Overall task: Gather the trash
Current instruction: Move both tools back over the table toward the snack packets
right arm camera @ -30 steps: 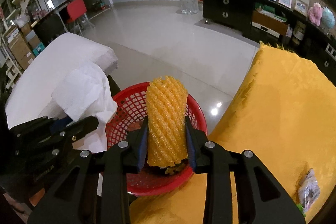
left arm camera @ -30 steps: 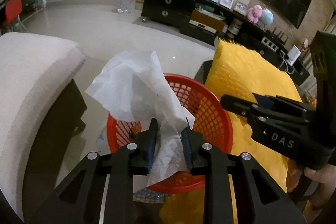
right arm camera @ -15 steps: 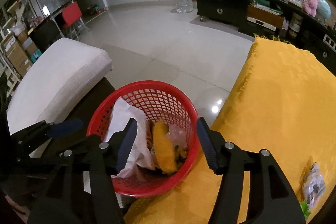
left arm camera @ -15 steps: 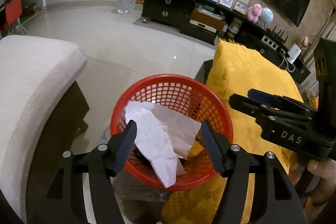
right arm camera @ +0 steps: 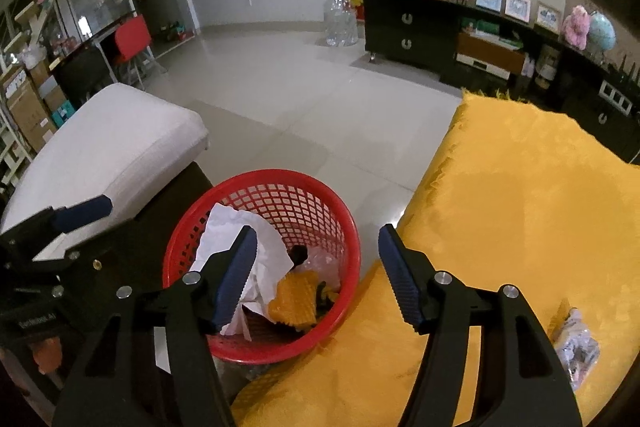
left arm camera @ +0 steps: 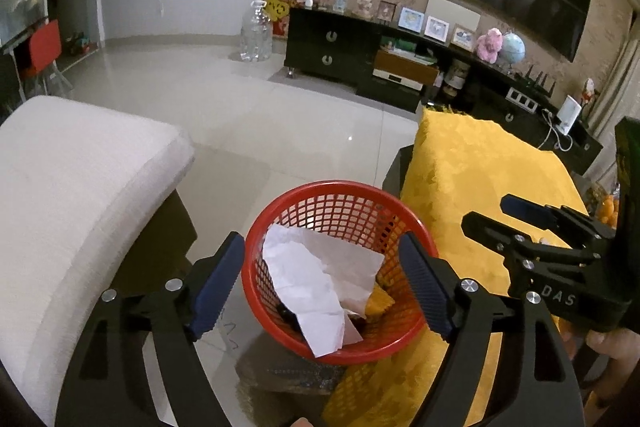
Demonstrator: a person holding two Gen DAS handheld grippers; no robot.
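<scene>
A red mesh basket [left arm camera: 360,203] [right arm camera: 304,187] stands beside the yellow-clothed table. In it lie a crumpled white tissue [left arm camera: 320,283] [right arm camera: 268,247] and a yellow foam fruit net [right arm camera: 294,301] [left arm camera: 378,301]. My left gripper [left arm camera: 322,285] is open and empty above the basket. My right gripper [right arm camera: 316,275] is open and empty above the basket's right rim. A clear plastic wrapper [right arm camera: 576,347] lies on the yellow cloth at the right. Each gripper shows in the other's view: the right one [left arm camera: 520,215] and the left one [right arm camera: 80,211].
A yellow cloth covers the table [right arm camera: 520,211] [left arm camera: 472,167] on the right. A white cushioned seat [left arm camera: 72,179] [right arm camera: 108,143] is at the left. Tiled floor [right arm camera: 300,87] lies beyond, with a black TV cabinet [right arm camera: 440,35] and a large water jug [right arm camera: 340,17].
Both grippers opened. The tissue dropped from the left one and the foam net from the right one into the basket. Both grippers then rose a little.
</scene>
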